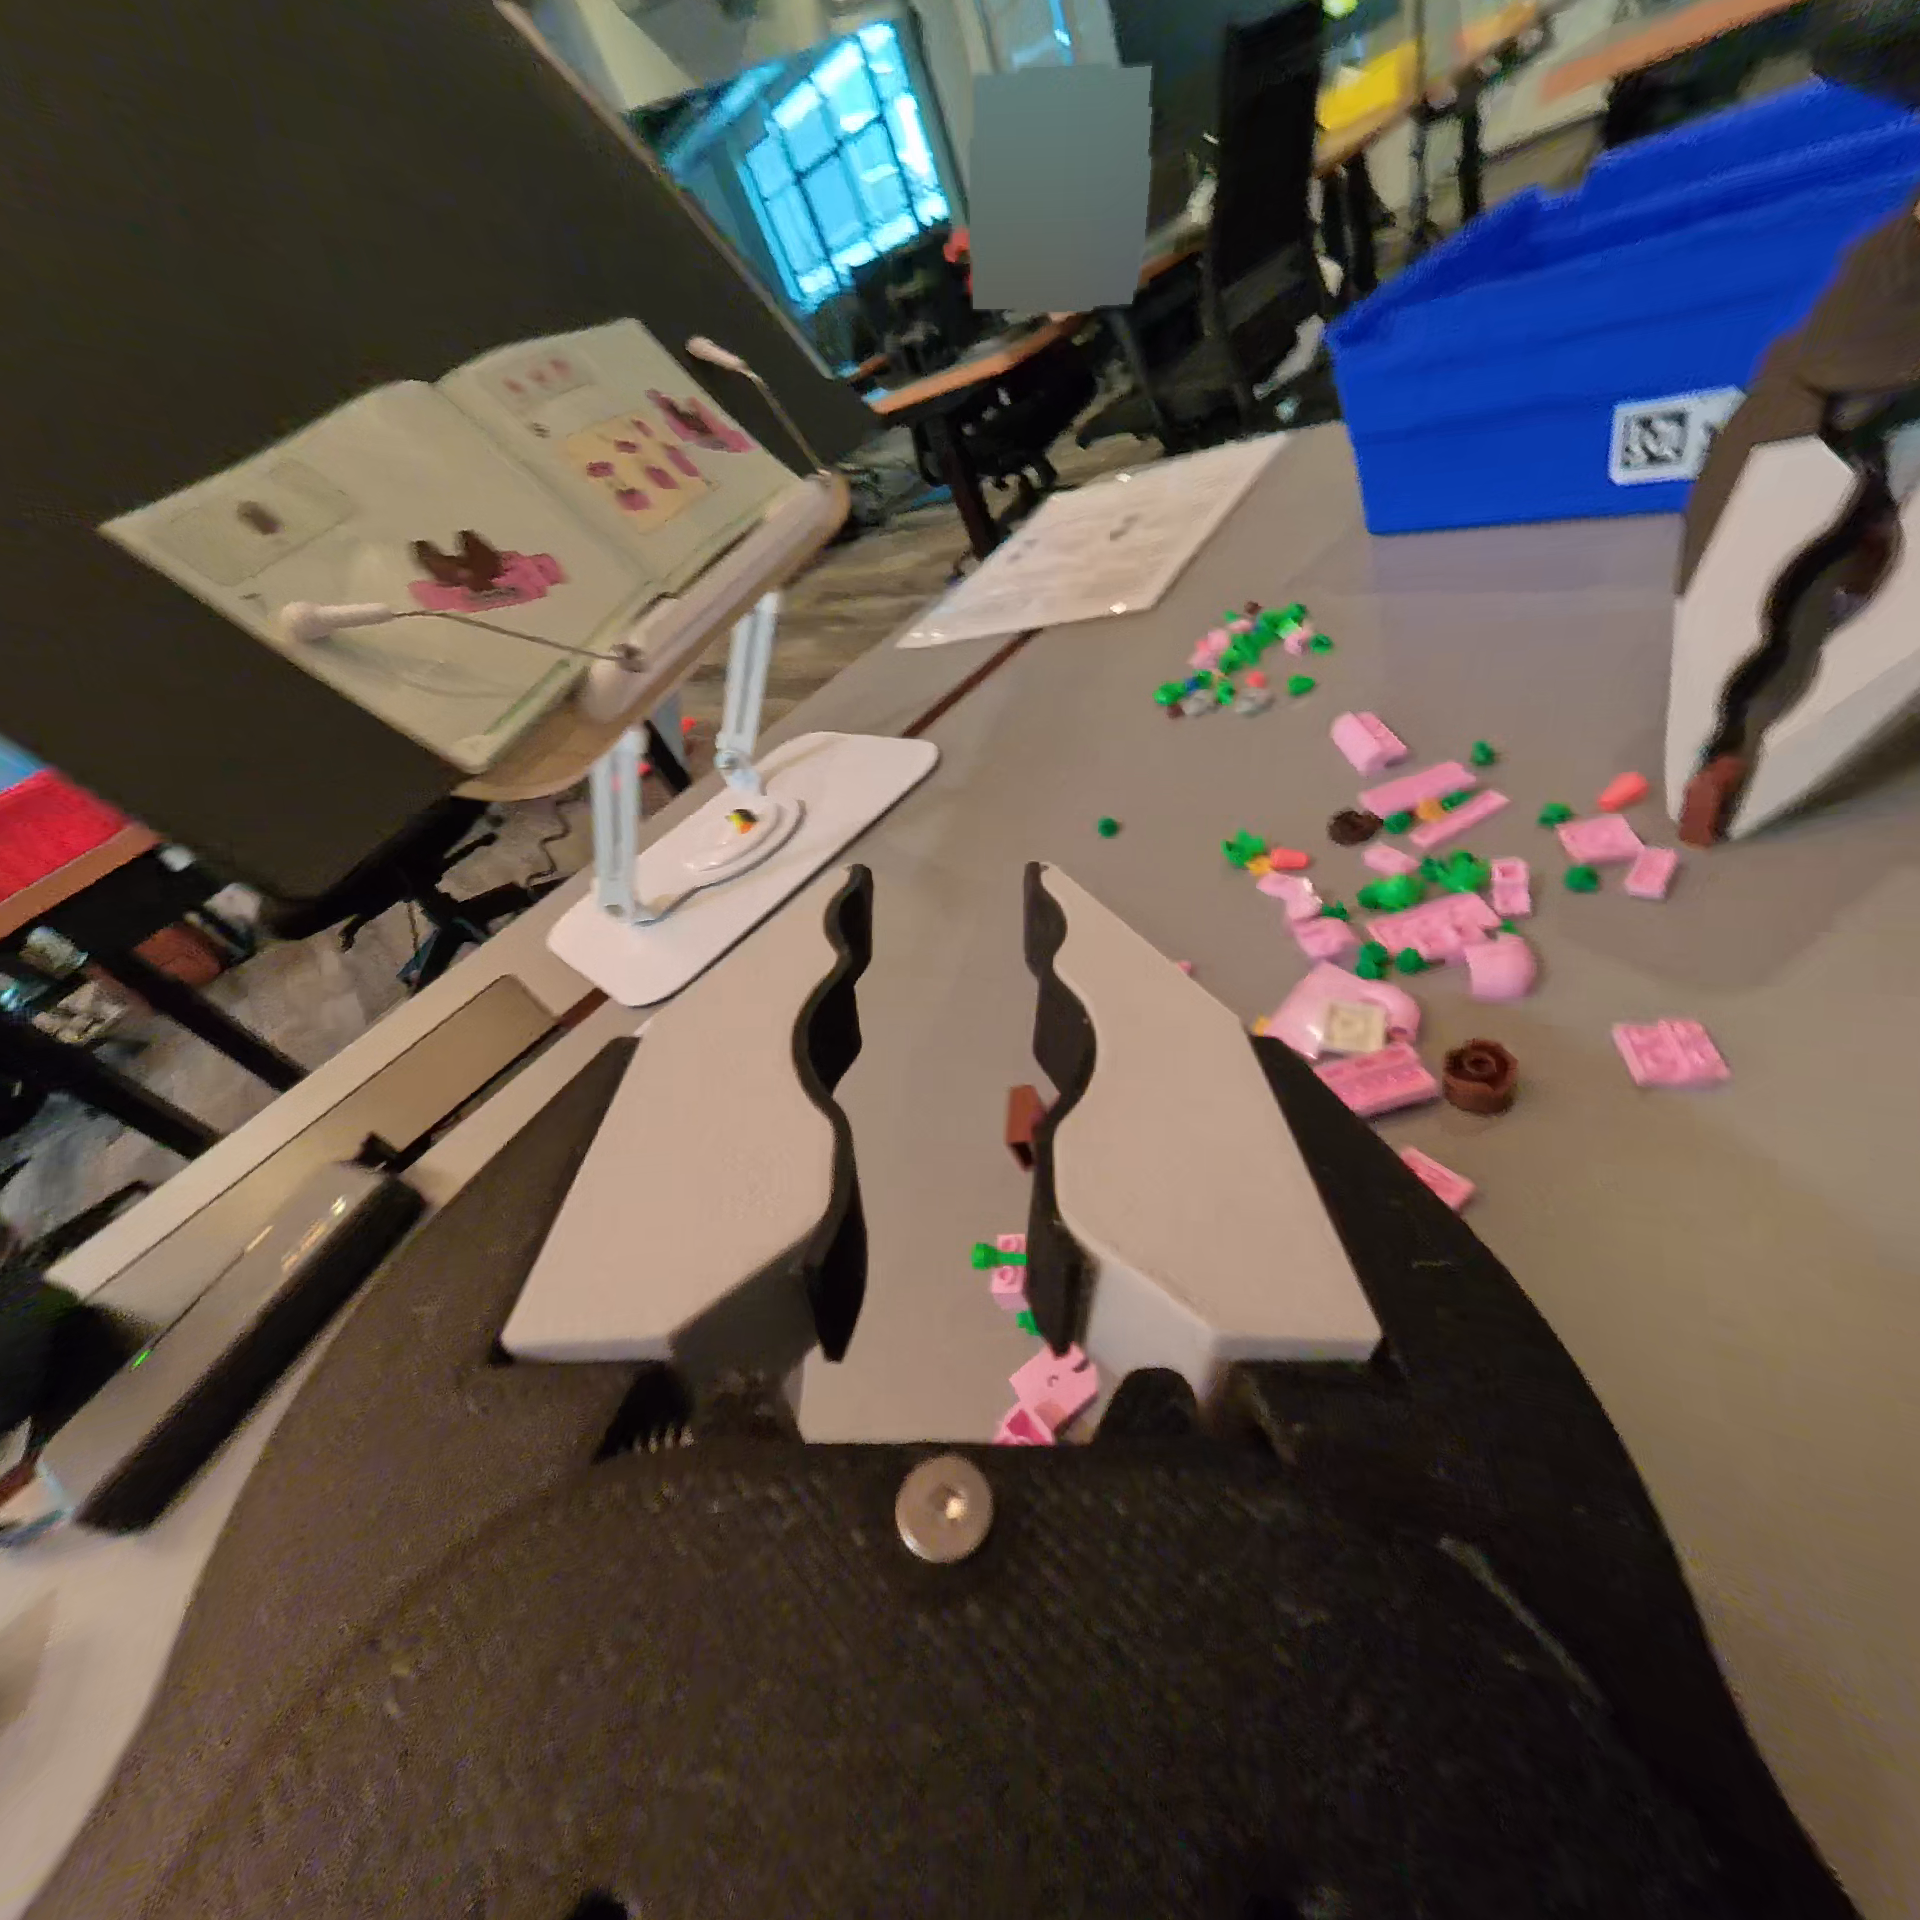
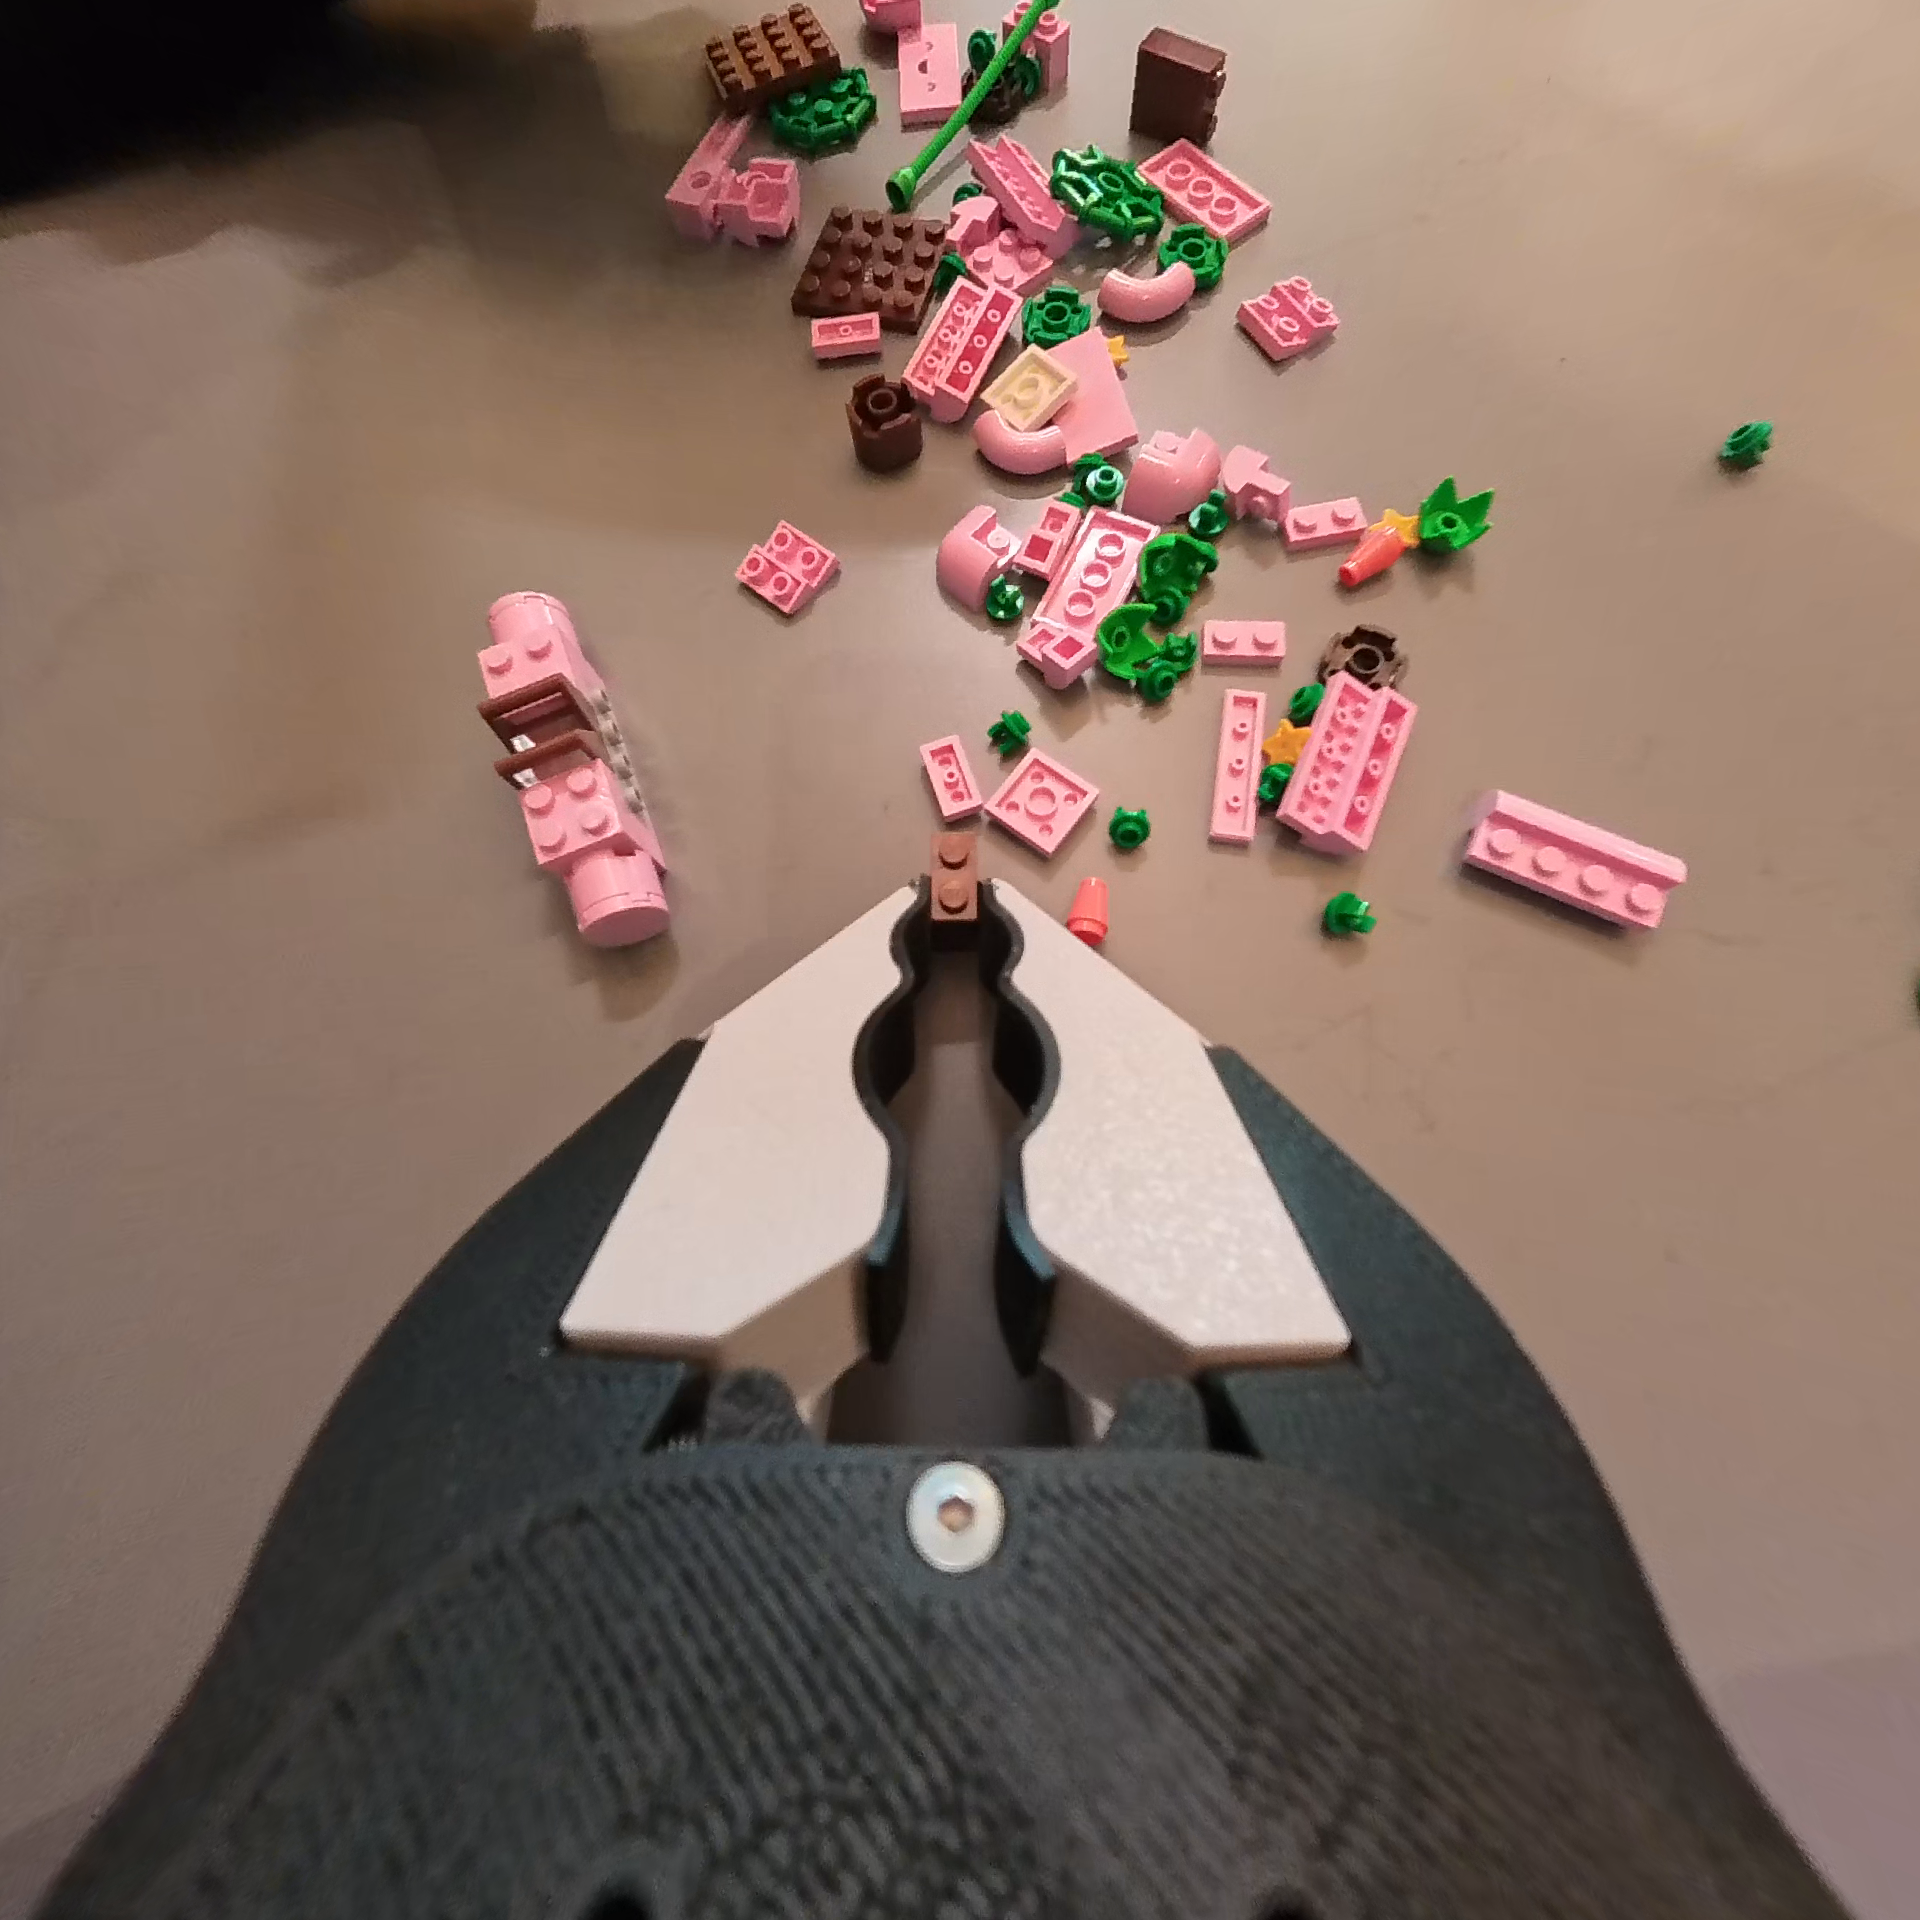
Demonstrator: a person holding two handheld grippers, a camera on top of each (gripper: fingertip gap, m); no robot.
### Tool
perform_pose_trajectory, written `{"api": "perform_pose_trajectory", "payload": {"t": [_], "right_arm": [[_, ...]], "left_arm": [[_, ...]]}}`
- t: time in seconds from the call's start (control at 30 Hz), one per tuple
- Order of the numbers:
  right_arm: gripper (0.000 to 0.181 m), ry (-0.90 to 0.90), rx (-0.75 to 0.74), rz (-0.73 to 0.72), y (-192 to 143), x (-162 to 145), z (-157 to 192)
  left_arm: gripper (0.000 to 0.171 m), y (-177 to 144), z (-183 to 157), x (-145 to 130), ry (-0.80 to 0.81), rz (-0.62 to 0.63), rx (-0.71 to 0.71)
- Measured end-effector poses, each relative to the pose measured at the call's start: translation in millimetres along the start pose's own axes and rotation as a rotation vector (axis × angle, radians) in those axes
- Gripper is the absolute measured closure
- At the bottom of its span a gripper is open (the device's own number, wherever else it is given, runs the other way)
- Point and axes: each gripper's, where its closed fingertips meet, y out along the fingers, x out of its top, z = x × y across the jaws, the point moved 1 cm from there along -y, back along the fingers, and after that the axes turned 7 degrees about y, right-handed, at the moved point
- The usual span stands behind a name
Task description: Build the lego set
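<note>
Left gripper (image 1: 945, 883) fingers apart over table (image 1: 1558, 1351); pink bricks (image 1: 1434, 925) scattered right (instruction booklet (image 1: 447, 520) left).

A blue bin (image 1: 1621, 343) stands on the grey table (image 1: 1558, 1351) at two o'clock. A white sheet (image 1: 1101, 551) lies flat near twelve. At eight o'clock a black device (image 1: 239, 1340) sits along the table's edge. Office chairs (image 1: 1247, 208) and desks (image 1: 997, 364) fill the room behind.

Two tongs (image 1: 945, 883), two brown square plates (image 2: 871, 262).
</note>
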Motion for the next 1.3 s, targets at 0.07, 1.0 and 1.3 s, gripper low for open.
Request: {"api": "perform_pose_trajectory", "payload": {"t": [0.07, 1.0, 1.3], "right_arm": [[0.175, 0.001, 0.001, 0.0, 0.0, 0.0, 0.0], [0.146, 0.081, -0.098, -0.373, -53.4, 56.8, -14.9], [0.149, 0.025, -0.104, -0.425, -38.5, 71.7, -0.2]], "left_arm": [[0.146, -7.6, 18.5, 2.1, -0.072, -0.024, 0.06], [0.171, 33.5, -40.2, -91.6, -0.497, 0.568, -0.297], [0.171, 26.8, -21.0, -40.6, -0.397, 0.285, -0.202]]}}
